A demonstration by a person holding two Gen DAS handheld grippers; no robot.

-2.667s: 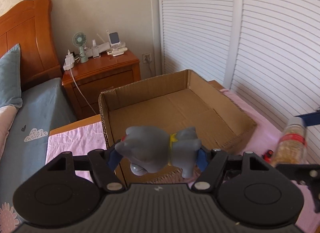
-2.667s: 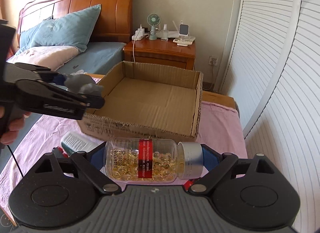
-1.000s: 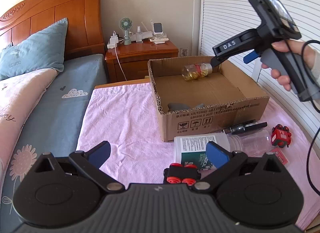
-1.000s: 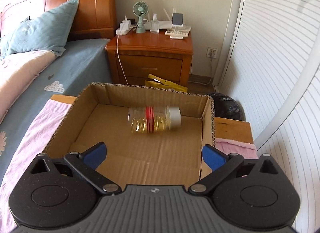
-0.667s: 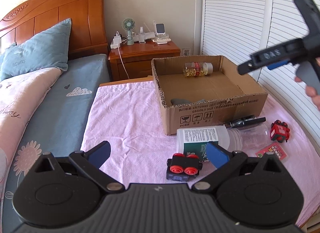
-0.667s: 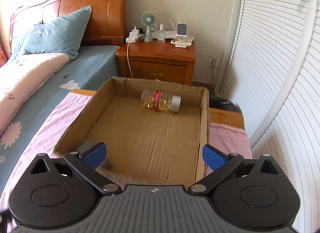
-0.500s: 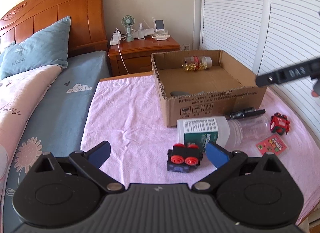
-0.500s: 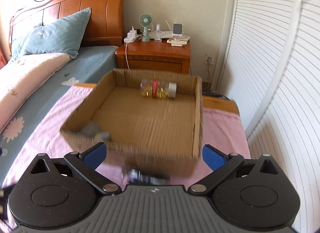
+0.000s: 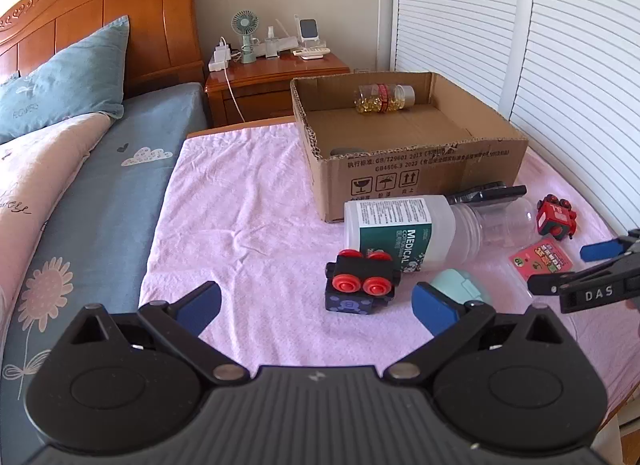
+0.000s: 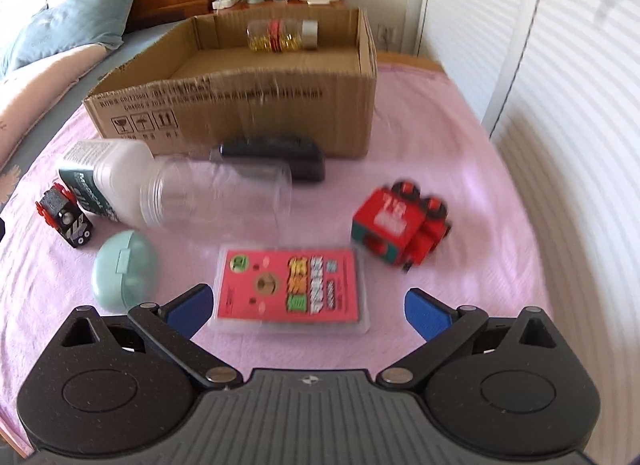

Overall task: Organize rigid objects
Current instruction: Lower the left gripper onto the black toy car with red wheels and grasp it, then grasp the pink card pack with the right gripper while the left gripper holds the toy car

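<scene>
A cardboard box [image 9: 420,169] [image 10: 240,113] stands on the pink cloth with a pill bottle [image 9: 385,98] [image 10: 282,36] lying at its back wall. In front lie a white medical bottle [image 9: 396,231] [image 10: 100,177], a clear jar [image 10: 224,193], a black remote [image 10: 276,153], a black toy car [image 9: 360,285] [image 10: 66,217], a red toy car [image 9: 554,217] [image 10: 400,225], a pink card case [image 10: 290,285] [image 9: 542,257] and a mint case [image 10: 122,269] [image 9: 460,283]. My left gripper [image 9: 316,305] is open, just short of the black car. My right gripper [image 10: 306,309] is open over the pink card case.
A bed with a blue sheet [image 9: 104,193] and pillows lies to the left. A wooden nightstand [image 9: 276,81] with a fan and small devices stands behind the box. White louvred doors [image 9: 560,45] run along the right. The cloth's right edge [image 10: 532,265] is near the red car.
Both grippers let go of their loads into the box and pulled back. The right gripper has dropped low over the items in front of the box; the left has moved closer to the black car.
</scene>
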